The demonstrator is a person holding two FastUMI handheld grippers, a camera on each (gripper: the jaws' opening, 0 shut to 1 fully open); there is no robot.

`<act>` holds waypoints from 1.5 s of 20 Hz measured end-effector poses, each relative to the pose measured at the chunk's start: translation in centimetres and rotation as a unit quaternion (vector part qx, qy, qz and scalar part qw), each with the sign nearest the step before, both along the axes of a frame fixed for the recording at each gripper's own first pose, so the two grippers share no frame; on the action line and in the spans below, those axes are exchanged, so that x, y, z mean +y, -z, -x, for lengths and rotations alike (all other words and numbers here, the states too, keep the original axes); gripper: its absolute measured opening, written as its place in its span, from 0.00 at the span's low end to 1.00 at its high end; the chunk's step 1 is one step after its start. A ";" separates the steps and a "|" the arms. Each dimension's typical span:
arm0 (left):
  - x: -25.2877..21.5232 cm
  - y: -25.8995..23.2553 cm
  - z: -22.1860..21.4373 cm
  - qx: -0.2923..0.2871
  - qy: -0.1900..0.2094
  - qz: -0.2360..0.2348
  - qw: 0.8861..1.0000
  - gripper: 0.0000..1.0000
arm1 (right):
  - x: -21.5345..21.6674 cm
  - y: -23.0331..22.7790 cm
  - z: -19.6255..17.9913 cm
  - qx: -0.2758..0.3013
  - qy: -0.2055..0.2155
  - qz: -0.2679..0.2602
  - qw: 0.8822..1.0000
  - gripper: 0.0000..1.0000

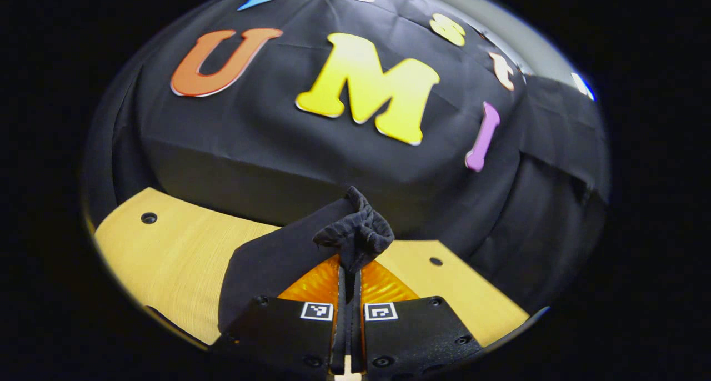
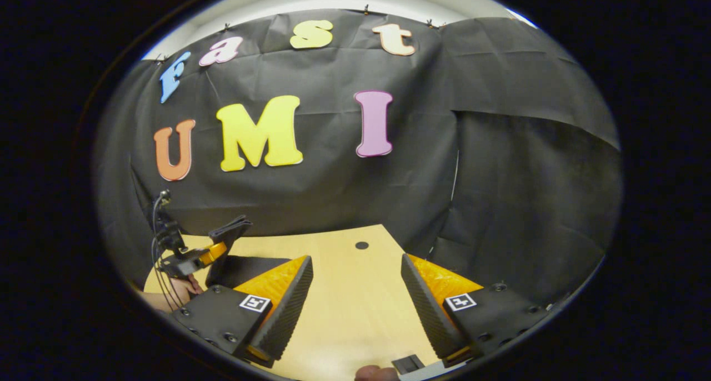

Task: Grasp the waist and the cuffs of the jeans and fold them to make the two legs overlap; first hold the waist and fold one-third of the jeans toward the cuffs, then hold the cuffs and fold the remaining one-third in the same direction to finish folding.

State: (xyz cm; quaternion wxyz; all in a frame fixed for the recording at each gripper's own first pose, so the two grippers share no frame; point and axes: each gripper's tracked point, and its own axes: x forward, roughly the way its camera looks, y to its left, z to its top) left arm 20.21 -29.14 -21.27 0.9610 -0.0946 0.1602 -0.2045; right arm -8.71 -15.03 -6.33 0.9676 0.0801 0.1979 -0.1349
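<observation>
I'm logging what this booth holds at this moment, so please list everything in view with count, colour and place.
jeans: one, black, bunched between the left gripper's shut jaws, the rest draping down to the table; in the right gripper view lifted at far left.
table: one, light wood with small dark holes, under both grippers.
booth wall: one, black cloth, behind the table.
left gripper: one, jaws shut on the jeans; in the right gripper view held at far left.
right gripper: one, jaws wide open over bare table.
hand: one, holding the left gripper.
</observation>
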 end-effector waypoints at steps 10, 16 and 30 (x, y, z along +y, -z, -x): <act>-4.1 10.3 1.5 0.076 0.017 -0.046 0.996 0.08 | -0.6 1.6 -1.9 0.023 -0.011 0.006 1.000 0.98; -5.7 9.7 2.3 0.065 0.022 -0.060 0.996 0.79 | 0.3 2.0 -3.9 0.027 -0.027 0.012 0.999 0.98; 8.1 -18.6 5.5 -0.113 -0.089 -0.035 0.989 0.99 | 11.6 -7.9 -13.2 -0.157 -0.122 0.077 0.977 0.96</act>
